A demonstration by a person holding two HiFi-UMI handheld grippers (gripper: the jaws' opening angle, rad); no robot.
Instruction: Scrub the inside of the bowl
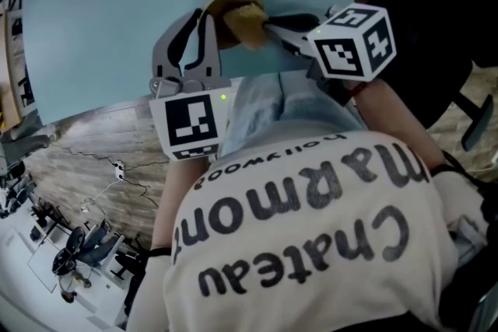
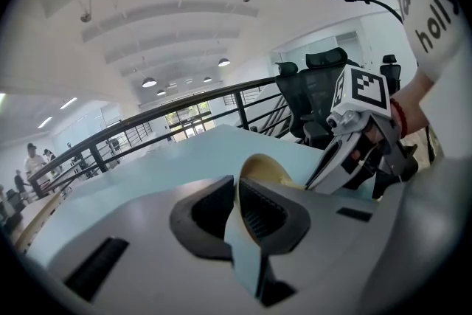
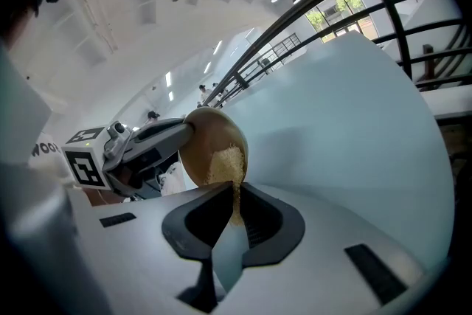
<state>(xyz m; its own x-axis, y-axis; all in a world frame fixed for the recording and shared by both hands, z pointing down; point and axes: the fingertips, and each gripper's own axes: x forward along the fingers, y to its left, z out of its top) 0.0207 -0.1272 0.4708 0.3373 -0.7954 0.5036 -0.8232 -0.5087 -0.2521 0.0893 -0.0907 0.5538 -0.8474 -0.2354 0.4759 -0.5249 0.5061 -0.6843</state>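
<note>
A brown wooden bowl (image 1: pixel 230 2) is held tilted on its side above the light blue table (image 1: pixel 109 19). My left gripper (image 1: pixel 205 16) is shut on the bowl's rim, and in the left gripper view the rim (image 2: pixel 262 167) runs between its jaws. My right gripper (image 1: pixel 269 26) is shut on a tan scrub pad (image 1: pixel 249 18) that presses against the bowl's inside. In the right gripper view the pad (image 3: pixel 225 162) rises from the right gripper (image 3: pixel 236 197) onto the bowl's inner wall (image 3: pixel 203 144), and the left gripper's fingers (image 3: pixel 158 135) come in from the left.
The table's near edge (image 1: pixel 101 111) meets a wood-pattern floor (image 1: pixel 85 175). The person's printed white shirt (image 1: pixel 311 245) fills the lower head view. Black office chairs (image 2: pixel 313 85) and a dark railing (image 2: pixel 147 129) stand beyond the table.
</note>
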